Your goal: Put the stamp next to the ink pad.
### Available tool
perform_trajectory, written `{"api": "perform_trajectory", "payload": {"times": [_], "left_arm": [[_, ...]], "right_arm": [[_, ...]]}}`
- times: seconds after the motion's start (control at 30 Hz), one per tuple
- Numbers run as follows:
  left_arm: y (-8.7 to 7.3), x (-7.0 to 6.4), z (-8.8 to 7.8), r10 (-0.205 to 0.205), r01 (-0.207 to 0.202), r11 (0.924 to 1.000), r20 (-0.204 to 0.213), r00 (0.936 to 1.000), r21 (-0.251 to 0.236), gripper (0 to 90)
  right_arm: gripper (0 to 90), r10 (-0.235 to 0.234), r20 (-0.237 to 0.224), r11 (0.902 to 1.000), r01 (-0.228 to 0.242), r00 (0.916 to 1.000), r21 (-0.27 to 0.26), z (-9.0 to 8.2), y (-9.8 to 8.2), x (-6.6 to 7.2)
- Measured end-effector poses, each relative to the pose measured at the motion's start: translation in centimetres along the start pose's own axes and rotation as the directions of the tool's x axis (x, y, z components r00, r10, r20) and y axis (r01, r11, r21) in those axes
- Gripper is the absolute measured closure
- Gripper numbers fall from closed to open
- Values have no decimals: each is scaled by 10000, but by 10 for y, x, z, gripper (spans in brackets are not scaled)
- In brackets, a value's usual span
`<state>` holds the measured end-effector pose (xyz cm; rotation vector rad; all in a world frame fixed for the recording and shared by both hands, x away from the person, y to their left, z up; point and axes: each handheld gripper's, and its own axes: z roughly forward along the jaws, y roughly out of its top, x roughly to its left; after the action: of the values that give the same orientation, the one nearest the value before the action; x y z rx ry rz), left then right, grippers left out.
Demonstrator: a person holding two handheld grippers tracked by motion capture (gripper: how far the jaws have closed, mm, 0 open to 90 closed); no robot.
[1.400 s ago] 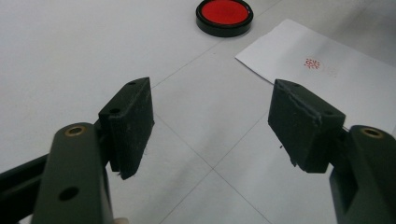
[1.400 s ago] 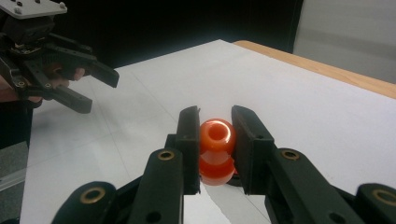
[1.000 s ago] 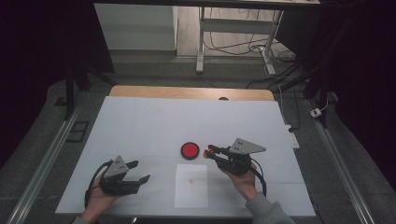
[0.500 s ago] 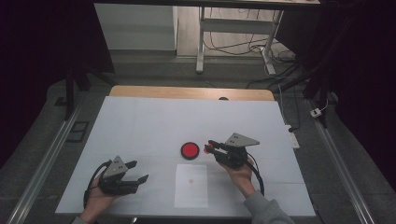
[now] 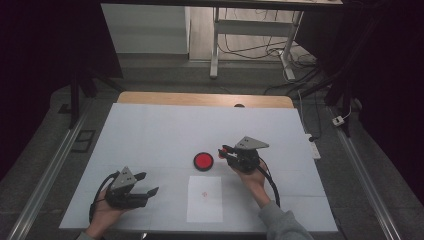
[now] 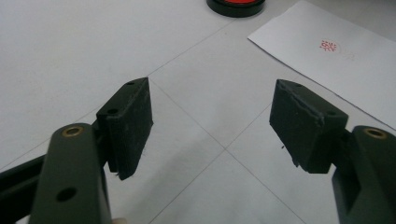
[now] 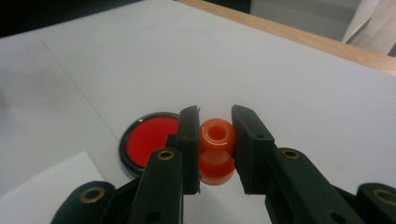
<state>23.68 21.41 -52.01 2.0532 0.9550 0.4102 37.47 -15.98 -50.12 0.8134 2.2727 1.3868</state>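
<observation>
My right gripper (image 7: 215, 151) pinches an orange stamp (image 7: 216, 151) between its two black jaws, the pads pressed flat against the stamp's waisted body, its hollow handle end facing the camera that rides on the tool. Just beyond the jaws, at about ten o'clock in the right gripper view, lies the round red ink pad (image 7: 152, 142) in its black rim, flat on the white table (image 7: 280, 79). From above, I see the right gripper (image 5: 225, 151) held just off the ink pad (image 5: 203, 161), at its three o'clock and a little raised, not touching it.

My left gripper (image 6: 212, 123) rests with its jaws spread wide and nothing between them, only bare table under the pads. In the high view the left gripper (image 5: 145, 184) sits at about eight o'clock from the ink pad, well apart from it.

A white sheet of paper (image 5: 205, 198) lies at six o'clock from the ink pad, just beside it, and bears one small red mark (image 6: 329, 45) near its upper middle.

I judge the step in hand to be carrying the stamp to the ink pad. The next move calls for squaring its face over the red disc, lowering it straight and pressing lightly, while my left gripper could steady the paper.
</observation>
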Motion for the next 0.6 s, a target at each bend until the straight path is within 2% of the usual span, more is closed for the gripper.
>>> {"api": "perform_trajectory", "payload": {"times": [0.13,0.23,0.6], "left_arm": [[0,0,1,26,-26,10000,-36,10000,9,300],[0,1,1,29,-29,10000,-66,10000,16,300],[-1,3,1,13,-12,10000,-94,10000,56,300]], "right_arm": [[723,28,129,9993,-33,9999,365,10,-3,-4],[723,89,169,9989,-97,9998,450,18,-5,-7],[720,-72,342,9914,26,9994,1311,28,-11,-8]]}}
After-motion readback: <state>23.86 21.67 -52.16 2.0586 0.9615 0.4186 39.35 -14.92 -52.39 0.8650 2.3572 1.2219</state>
